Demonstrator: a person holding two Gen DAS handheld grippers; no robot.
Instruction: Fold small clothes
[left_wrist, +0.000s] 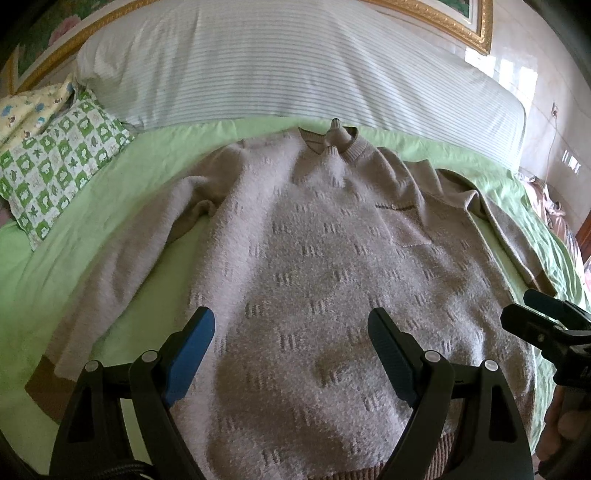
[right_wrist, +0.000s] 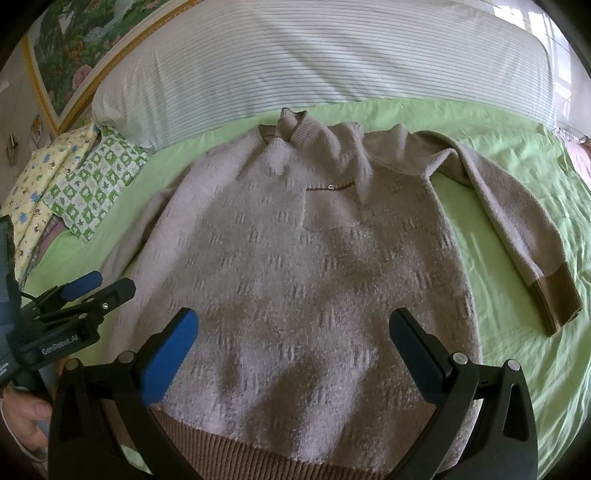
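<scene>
A beige knitted sweater (left_wrist: 314, 266) lies flat, front side up, on a bed with a light green sheet (left_wrist: 122, 192). Its collar (right_wrist: 291, 129) points to the far side, toward a long white striped pillow (right_wrist: 332, 55), and its brown ribbed hem (right_wrist: 258, 450) is at the near edge. The right sleeve (right_wrist: 509, 229) stretches out to the right and ends in a brown cuff (right_wrist: 554, 295) on the sheet. The left sleeve (left_wrist: 122, 266) lies along the left side of the body; its brown cuff (left_wrist: 44, 384) is near the left edge.

The left hand-held gripper (left_wrist: 291, 354) hovers over the lower part of the sweater with its fingers wide apart, and nothing is between them. The right hand-held gripper (right_wrist: 293, 343) is in the same state: spread wide, above the lower part of the sweater, holding nothing. Whether the fingertips touch the knit is hard to judge from these views.

At the far left of the bed there is a green and white checked cushion (right_wrist: 96, 184) and, just beside it, a yellow patterned one (right_wrist: 40, 192). A picture in a gold frame (left_wrist: 443, 18) hangs behind the pillow.
</scene>
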